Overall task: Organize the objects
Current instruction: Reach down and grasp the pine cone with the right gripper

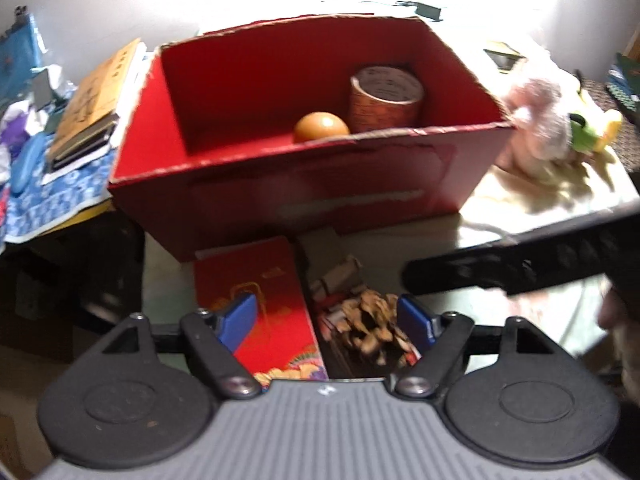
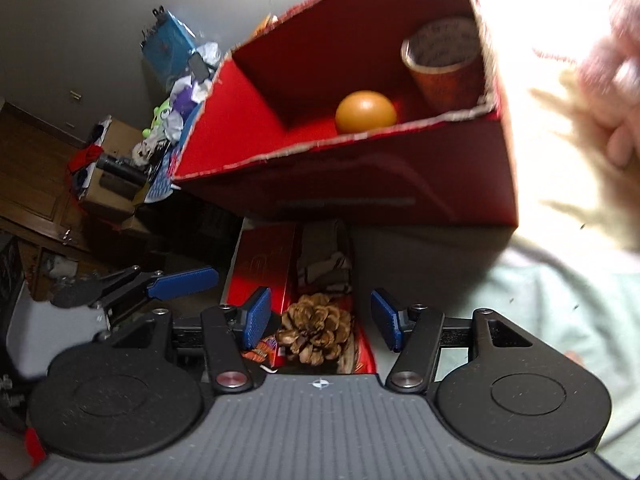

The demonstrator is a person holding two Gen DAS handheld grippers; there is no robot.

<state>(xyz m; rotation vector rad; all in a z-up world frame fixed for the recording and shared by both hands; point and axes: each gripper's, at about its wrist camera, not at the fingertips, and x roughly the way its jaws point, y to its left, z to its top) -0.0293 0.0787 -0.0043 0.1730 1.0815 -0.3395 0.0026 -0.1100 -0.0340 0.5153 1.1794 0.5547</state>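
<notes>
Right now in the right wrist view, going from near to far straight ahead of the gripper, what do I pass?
Right gripper with open jaws → pine cone → red box's near wall → orange ball inside it → paper cup in its far corner.

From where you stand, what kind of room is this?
Probably a lived-in room at home, used for storage. A red box sits on a cluttered table beside stacked books and a plush toy, with wooden cabinets behind.
</notes>
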